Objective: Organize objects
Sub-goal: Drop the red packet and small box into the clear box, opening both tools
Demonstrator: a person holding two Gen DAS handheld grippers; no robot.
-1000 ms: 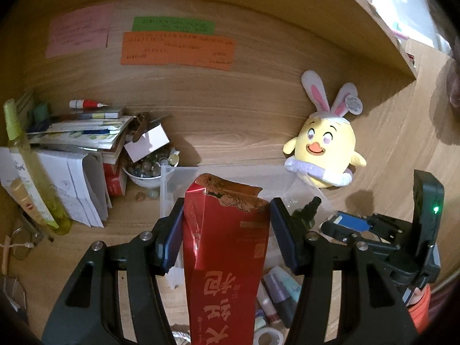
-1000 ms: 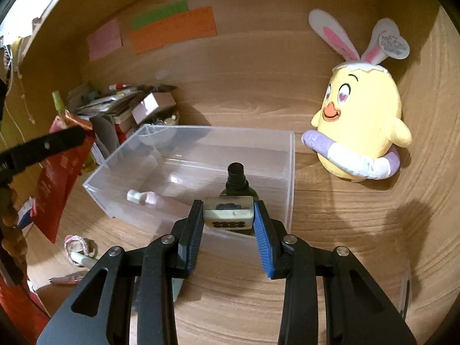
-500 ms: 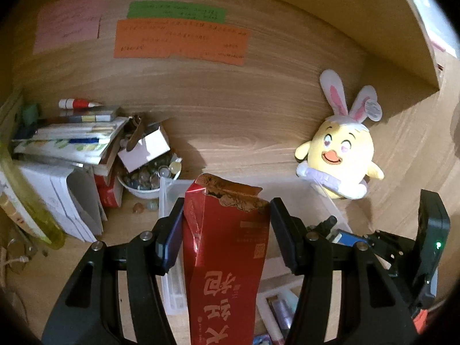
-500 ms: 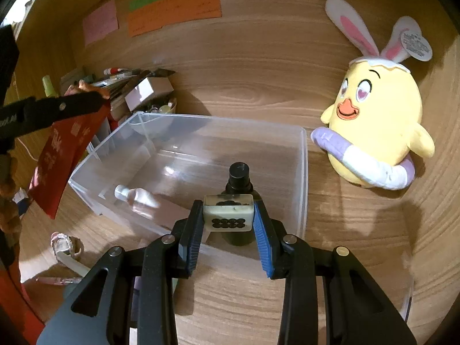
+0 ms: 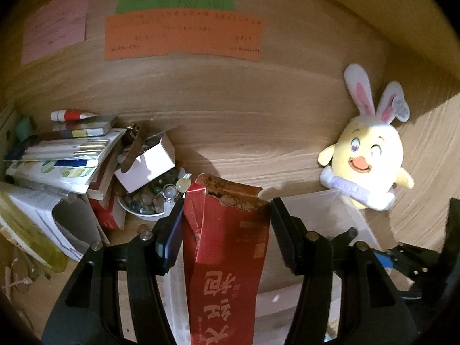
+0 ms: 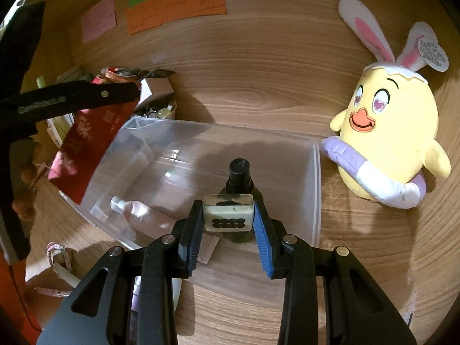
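My left gripper (image 5: pixel 227 218) is shut on a tall red carton (image 5: pixel 227 258) with a torn top, held upright above the desk. The right wrist view shows that carton (image 6: pixel 86 141) hanging at the left rim of a clear plastic bin (image 6: pixel 316 189). My right gripper (image 6: pixel 228 221) is shut on a cream mahjong tile (image 6: pixel 228 212) with dark dots, held above the bin's near side. Inside the bin stand a dark bottle with a black cap (image 6: pixel 239 169) and, lying down, a small clear bottle (image 6: pixel 135 210).
A yellow chick plush with rabbit ears (image 6: pixel 394 132) leans on the wooden back wall right of the bin. Left of the bin are a bowl of stones (image 5: pixel 149 198), a white box (image 5: pixel 146 166) and stacked books and papers (image 5: pixel 57 158). Coloured notes (image 5: pixel 184 34) stick to the wall.
Both grippers have moved forward toward the back wall. The left one with the red carton came closer to the bowl and book stack. The right one advanced a little over the bin. Both grips are unchanged.
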